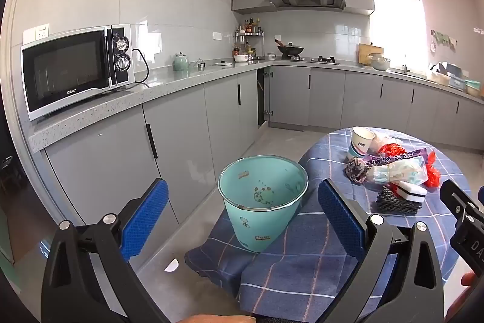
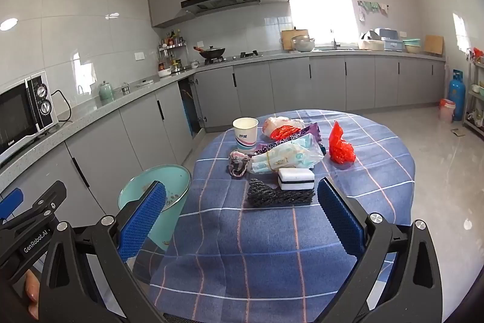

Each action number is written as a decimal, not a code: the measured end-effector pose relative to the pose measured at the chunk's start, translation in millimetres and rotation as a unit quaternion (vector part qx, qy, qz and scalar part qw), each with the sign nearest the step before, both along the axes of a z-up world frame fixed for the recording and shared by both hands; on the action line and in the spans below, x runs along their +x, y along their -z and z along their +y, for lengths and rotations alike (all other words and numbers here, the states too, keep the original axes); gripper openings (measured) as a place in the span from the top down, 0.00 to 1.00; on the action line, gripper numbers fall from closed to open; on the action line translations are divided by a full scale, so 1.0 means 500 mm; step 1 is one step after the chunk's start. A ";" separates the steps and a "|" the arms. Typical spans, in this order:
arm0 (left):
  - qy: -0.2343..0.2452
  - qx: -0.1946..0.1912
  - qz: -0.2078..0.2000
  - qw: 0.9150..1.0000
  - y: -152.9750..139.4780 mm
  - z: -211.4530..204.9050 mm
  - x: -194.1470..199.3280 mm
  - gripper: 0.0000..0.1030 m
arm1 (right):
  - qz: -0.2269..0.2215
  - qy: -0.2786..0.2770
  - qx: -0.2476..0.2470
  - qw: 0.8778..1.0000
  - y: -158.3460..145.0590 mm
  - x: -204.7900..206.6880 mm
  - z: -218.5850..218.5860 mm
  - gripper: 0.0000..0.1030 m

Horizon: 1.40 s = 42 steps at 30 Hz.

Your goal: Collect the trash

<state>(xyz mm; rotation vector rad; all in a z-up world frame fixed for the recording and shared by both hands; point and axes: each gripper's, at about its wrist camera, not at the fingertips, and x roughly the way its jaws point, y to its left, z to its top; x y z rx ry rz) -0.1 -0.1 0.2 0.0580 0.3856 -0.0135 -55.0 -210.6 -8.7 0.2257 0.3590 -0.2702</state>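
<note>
Several bits of trash (image 2: 281, 150) heaped mid-table on blue checked cloth (image 2: 242, 247) | paper cup (image 2: 245, 133), red bag (image 2: 340, 146), sponge (image 2: 295, 178) among them | teal bin (image 1: 262, 202) beside table edge | left gripper (image 1: 242, 214), right gripper (image 2: 242, 214) both spread wide, holding nothing

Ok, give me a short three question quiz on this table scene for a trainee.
1. True or false: both grippers already hold trash.
2. What lies nearest the right gripper: A) paper cup, B) dark knitted cloth, C) red bag?
3. Fill in: the teal bin stands on the table's ___ edge, seen from the right wrist.

Key: 1 false, left gripper and right are open and empty; 2 B; 3 left.
</note>
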 end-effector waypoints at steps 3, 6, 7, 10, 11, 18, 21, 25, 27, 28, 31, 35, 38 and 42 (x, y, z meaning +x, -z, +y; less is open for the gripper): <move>0.000 -0.003 0.004 1.000 0.001 0.001 0.001 0.05 | -0.002 0.000 -0.001 1.000 0.000 0.001 0.000 0.04; -0.001 -0.004 0.004 1.000 0.001 0.002 0.003 0.05 | -0.002 0.000 -0.001 1.000 0.000 0.000 0.000 0.04; 0.000 -0.003 0.002 1.000 0.000 0.001 0.001 0.05 | -0.002 0.000 -0.001 1.000 -0.001 -0.001 0.000 0.04; 0.001 -0.005 0.002 1.000 0.000 0.000 0.000 0.05 | -0.002 0.000 -0.002 1.000 -0.002 -0.003 0.002 0.04; 0.001 -0.005 0.002 1.000 0.001 0.000 -0.005 0.05 | 0.000 0.000 0.000 1.000 0.001 0.003 -0.001 0.04; 0.001 -0.007 0.002 1.000 0.000 0.003 -0.001 0.05 | 0.000 0.000 0.000 1.000 0.000 0.000 0.001 0.04; 0.002 -0.006 0.002 1.000 -0.003 0.001 -0.004 0.05 | -0.001 0.001 -0.001 1.000 0.000 -0.003 0.000 0.04; 0.002 -0.007 0.003 1.000 0.001 -0.001 0.000 0.05 | -0.001 0.000 -0.001 1.000 0.001 -0.005 0.003 0.04; 0.003 -0.007 0.004 1.000 0.002 -0.002 0.000 0.05 | -0.001 0.001 -0.001 1.000 0.001 -0.005 0.003 0.04; 0.004 -0.007 0.005 1.000 0.003 -0.002 0.000 0.05 | -0.001 0.001 -0.001 1.000 0.002 -0.003 0.003 0.04; 0.008 -0.008 0.006 1.000 0.003 -0.004 -0.002 0.05 | -0.001 0.002 0.002 1.000 -0.004 -0.004 0.006 0.04; 0.009 -0.008 0.005 1.000 0.002 -0.007 -0.003 0.05 | -0.001 0.001 0.001 1.000 -0.004 -0.004 0.006 0.04; 0.010 -0.008 0.005 1.000 0.002 -0.004 -0.003 0.05 | -0.002 0.002 0.001 1.000 -0.004 -0.004 0.005 0.04; 0.009 -0.008 0.003 1.000 0.001 -0.004 -0.004 0.05 | -0.001 0.002 0.002 1.000 -0.004 -0.003 0.007 0.04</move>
